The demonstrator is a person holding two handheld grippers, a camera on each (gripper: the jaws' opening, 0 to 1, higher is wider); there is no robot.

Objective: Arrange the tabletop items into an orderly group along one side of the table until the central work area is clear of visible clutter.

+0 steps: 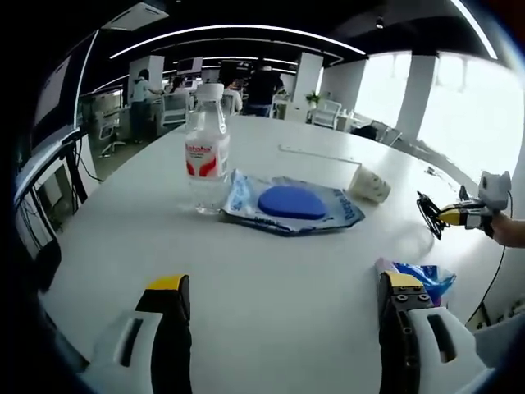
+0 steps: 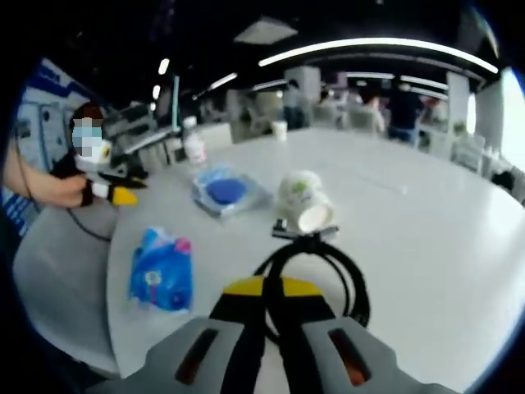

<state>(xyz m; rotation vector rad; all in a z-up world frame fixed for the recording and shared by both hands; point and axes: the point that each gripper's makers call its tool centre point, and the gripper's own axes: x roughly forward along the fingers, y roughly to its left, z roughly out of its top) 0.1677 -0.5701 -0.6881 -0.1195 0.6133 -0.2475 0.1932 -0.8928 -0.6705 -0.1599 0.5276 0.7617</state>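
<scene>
Looking along my left gripper [image 1: 283,305], I see its yellow-tipped jaws spread wide at 6 o'clock, nothing between them, over a white round table [image 1: 271,271]. At 11 o'clock a clear bottle [image 1: 206,149] with a red label stands upright, its base just beside a blue-and-white packet [image 1: 289,203] lying flat near the middle. At 2 o'clock a paper cup [image 1: 368,185] lies on its side, apart from the packet. At 3 o'clock my right gripper [image 1: 444,216] comes in at the table's edge, closed on a black cable [image 1: 426,214]. A small blue pouch [image 1: 426,279] sits at 4 o'clock, touching or just behind the right-hand jaw; I cannot tell which.

In the right gripper view, my other hand [image 2: 49,187] holds the left gripper [image 2: 123,195] at 9 o'clock, its jaw gap not readable from here. The pouch [image 2: 161,268] lies at 8 o'clock near the table's [image 2: 426,222] edge. The packet [image 2: 225,190] rests at 11 o'clock, the bottle [image 2: 194,144] beyond it. The cup [image 2: 304,200] lies just above centre, mouth toward me. Below it the cable [image 2: 316,267] loops on the tabletop, its near end pinched in the narrow jaws of the right gripper [image 2: 273,287] at 6 o'clock. People stand among desks in the far background.
</scene>
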